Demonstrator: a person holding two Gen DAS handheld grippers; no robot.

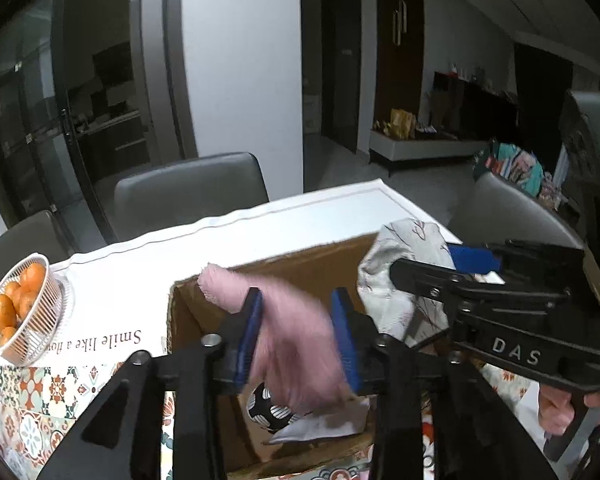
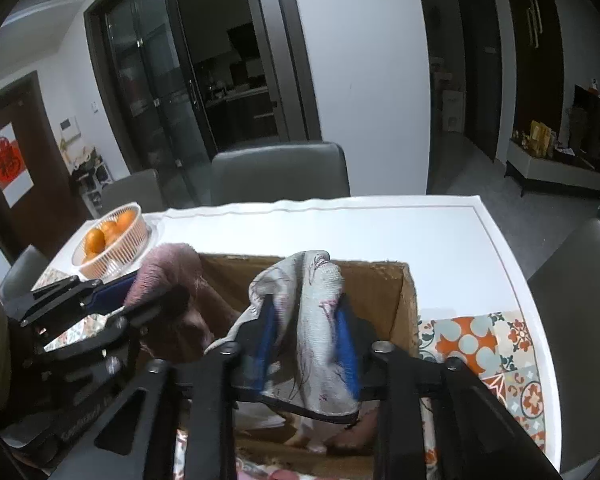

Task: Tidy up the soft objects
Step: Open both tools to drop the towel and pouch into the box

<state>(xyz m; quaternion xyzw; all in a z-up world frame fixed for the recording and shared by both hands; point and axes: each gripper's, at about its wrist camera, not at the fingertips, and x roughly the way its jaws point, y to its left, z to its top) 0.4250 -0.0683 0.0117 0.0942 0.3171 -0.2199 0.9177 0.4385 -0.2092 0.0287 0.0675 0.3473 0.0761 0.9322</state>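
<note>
Jaws marked "DAS"; tablecloth [image 1: 112, 304] reads "Smile like a"

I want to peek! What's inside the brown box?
Inside the cardboard box a black-and-white patterned thing and a pale cloth lie at the bottom. The pink fuzzy cloth and grey cloth hanging above hide the rest.

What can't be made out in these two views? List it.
- Box floor: both views, mostly hidden by gripper frames and hanging cloths.
- Pink cloth: left view, motion-blurred; whether the left gripper pinches it is unclear.
- Grey cloth: right view, lower end blurred.
- Tablecloth lettering: left view, cut off by the box.
</note>
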